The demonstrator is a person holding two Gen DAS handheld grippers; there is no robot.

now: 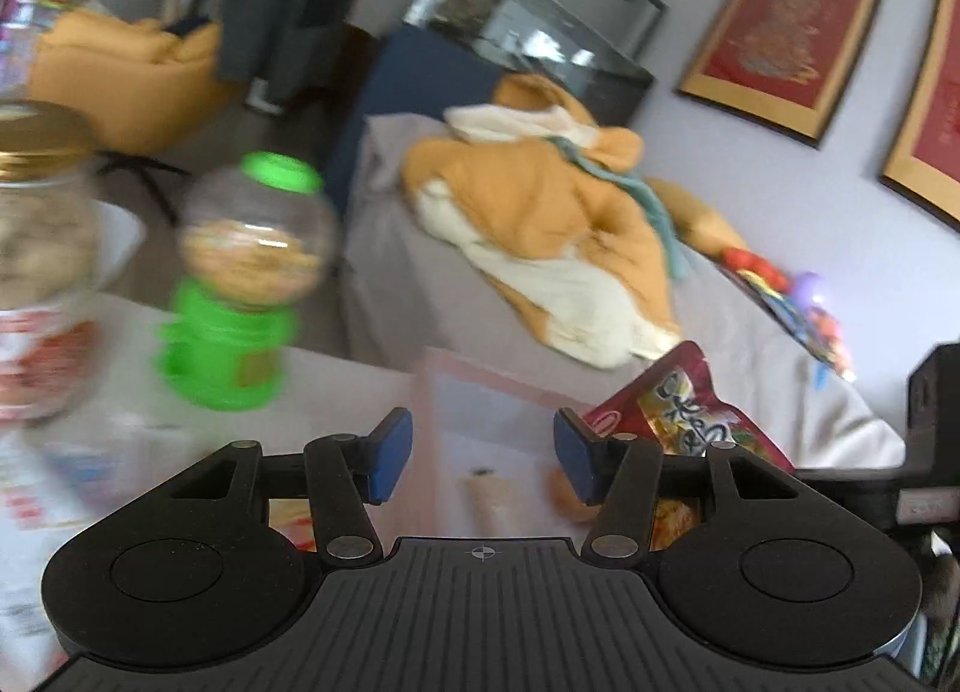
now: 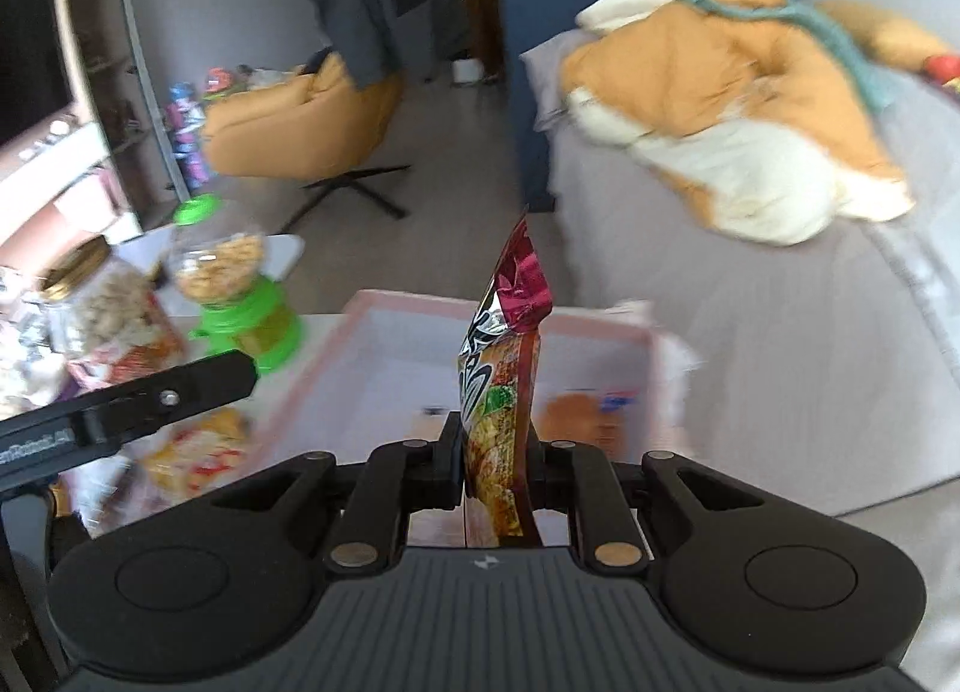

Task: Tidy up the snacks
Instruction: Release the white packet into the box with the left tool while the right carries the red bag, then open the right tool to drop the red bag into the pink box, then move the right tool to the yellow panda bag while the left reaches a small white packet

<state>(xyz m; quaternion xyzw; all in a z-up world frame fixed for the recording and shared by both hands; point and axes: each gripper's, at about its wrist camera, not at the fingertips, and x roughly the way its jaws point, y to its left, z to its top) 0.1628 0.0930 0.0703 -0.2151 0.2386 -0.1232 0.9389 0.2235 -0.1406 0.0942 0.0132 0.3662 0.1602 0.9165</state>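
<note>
Right claw clamped on an upright red snack packet over the pink tray, lower end hidden by the claw body, left claw held apart and empty, tray contents blurred, green-lidded jar behind on the desk, gold-lidded jar cut off.

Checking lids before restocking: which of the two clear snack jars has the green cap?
The round jar on the green base; the taller glass jar beside it has a gold lid.
</note>
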